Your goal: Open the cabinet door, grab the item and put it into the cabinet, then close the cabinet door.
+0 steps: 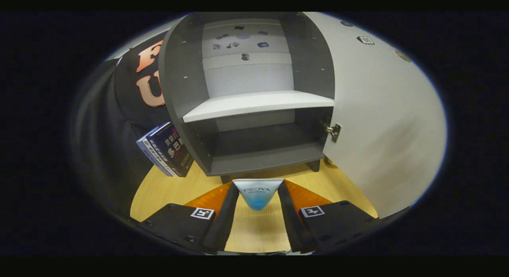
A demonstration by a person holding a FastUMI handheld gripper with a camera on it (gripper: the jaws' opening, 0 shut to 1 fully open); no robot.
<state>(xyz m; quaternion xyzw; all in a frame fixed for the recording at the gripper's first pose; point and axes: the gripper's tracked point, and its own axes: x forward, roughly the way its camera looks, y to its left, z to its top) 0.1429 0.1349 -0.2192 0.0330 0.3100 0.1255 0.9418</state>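
Gripper (257, 197) clamps box (257, 192), facing open cabinet (254, 157).

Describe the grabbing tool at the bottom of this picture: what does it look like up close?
The gripper has two flat, blade-like fingers that angle in toward each other at the tips. Each finger is mounted on a blocky black base, and each base carries a small square black-and-white marker, like a simple printed code. Behind the fingers sit glossy orange wedge-shaped panels. No cables can be seen.

box (257, 194): "PROYA" | books (167, 149): spine print, not legible
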